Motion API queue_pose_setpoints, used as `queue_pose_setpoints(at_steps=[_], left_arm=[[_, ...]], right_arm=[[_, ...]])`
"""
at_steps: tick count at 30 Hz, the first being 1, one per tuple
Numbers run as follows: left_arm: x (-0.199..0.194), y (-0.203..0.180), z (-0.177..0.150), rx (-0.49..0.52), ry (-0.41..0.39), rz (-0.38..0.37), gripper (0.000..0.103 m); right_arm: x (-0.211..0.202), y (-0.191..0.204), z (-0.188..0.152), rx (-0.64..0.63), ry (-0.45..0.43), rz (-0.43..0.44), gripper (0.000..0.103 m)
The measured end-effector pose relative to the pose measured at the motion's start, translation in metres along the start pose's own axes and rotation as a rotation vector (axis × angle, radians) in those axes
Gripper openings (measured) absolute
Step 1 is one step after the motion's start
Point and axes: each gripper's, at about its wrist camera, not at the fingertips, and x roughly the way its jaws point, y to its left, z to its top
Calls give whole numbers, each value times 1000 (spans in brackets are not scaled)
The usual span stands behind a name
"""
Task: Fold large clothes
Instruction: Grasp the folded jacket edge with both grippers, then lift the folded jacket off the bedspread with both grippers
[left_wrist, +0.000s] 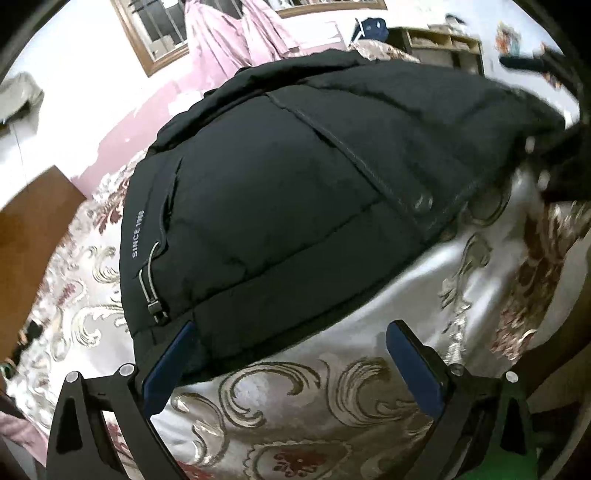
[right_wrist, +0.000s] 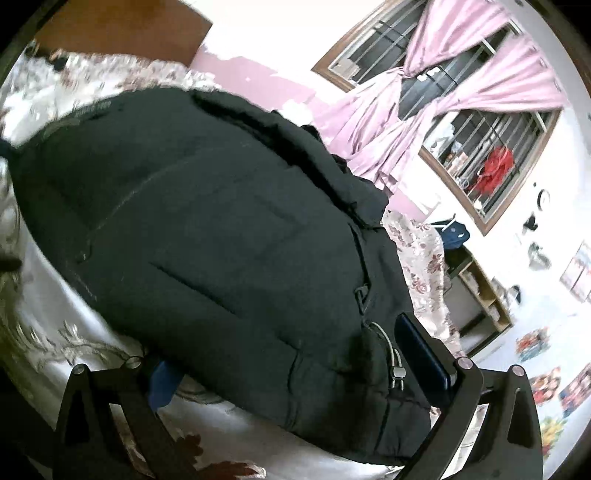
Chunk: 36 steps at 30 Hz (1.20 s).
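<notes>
**A:** Starting from my left: the left gripper (left_wrist: 291, 350) has its jaws spread wide and holds nothing. One blue pad just overlaps the hem of the jacket (left_wrist: 295, 177); the other is over bare bedspread (left_wrist: 295, 406).

**B:** Where does the jacket lie?

**A:** Flat on the bed, front up, hem towards me, its centre placket (left_wrist: 354, 155) running away from the camera. It's a black padded coat, quilted in broad panels, with a matte shell.

**B:** How will it handle?

**A:** I'd say bulky but not heavy, soft and springy, so folds will want to puff back open. The shell looks a bit slick, and the bedspread is a glossy satin with raised scrollwork, so the coat may slide when I drag it. I'd pinch the doubled hem edge or a side seam, not the fat middle of a panel.

**B:** Anything to avoid?

**A:** At the hem corner there's a cord (left_wrist: 149, 269) with a toggle; I'd keep the pads off it.

**B:** And the right?

**A:** The right gripper (right_wrist: 288, 369) straddles the other hem corner, jaws wide apart with padded fabric bulging between them. The near finger is mostly hidden under the coat, so I judge it not yet clamped.
</notes>
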Motion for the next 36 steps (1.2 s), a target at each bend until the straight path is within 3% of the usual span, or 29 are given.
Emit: queue_pose_setpoints(at_steps=[4, 9, 15, 17, 19, 23, 28, 33, 36], left_arm=[[8, -7, 1, 67, -14, 97, 103], [11, -8, 2, 92, -38, 129, 103], [24, 14, 5, 6, -21, 191, 102], [25, 25, 6, -48, -23, 195, 96], [23, 42, 6, -129, -30, 169, 81], [17, 59, 5, -219, -58, 110, 71], [10, 68, 12, -226, -101, 97, 52], [8, 74, 22, -219, -140, 136, 51], [7, 74, 27, -221, -146, 146, 51]], right_arm=[[6, -22, -6, 114, -35, 59, 101], [13, -39, -13, 184, -75, 86, 101], [18, -47, -21, 234, -109, 107, 101], [20, -48, -23, 240, -115, 107, 101], [21, -49, -23, 239, -118, 104, 101], [24, -48, -22, 239, -113, 103, 101], [23, -44, -21, 238, -75, 119, 101], [33, -33, -24, 197, 16, 146, 101], [49, -21, -33, 136, 127, 181, 101]])
